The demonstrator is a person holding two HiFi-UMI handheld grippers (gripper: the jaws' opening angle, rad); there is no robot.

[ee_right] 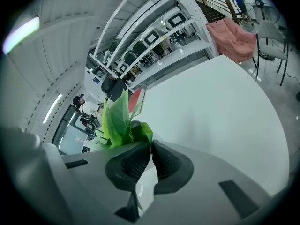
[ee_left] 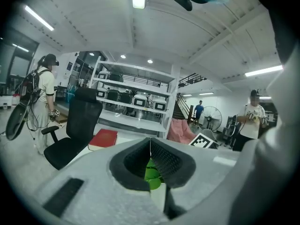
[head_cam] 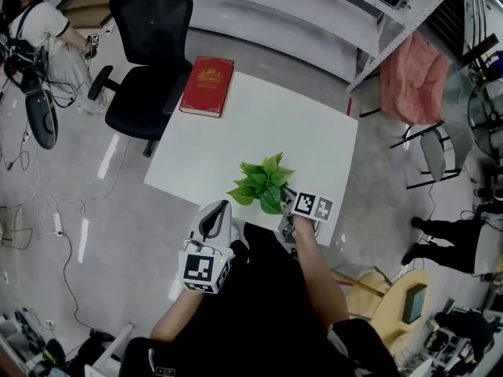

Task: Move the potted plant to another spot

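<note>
The right forearm [head_cam: 316,277] reaches forward over the near edge of the white table [head_cam: 236,132]. It carries the right gripper [head_cam: 284,214] in against the right side of the potted plant [head_cam: 263,185]. The marker cube [head_cam: 313,206] on this gripper faces up. In the right gripper view the 2 jaws of the right gripper [ee_right: 151,149] are drawn in until only a thin gap is left. The white wall of the pot [ee_right: 147,182] is pinched in that gap, and the green leaves [ee_right: 119,121] rise just beyond the pads. The plant stands on the table near its front edge, well apart from the red book [head_cam: 207,86] at the far left corner.

The left arm is bent and held closer to the body. The left gripper [head_cam: 216,214] sits at the table's near left edge, just beside the leaves but apart from them. Its jaws [ee_left: 150,146] meet at the tips and grip nothing. The plant's green shows only through the opening behind them.
</note>
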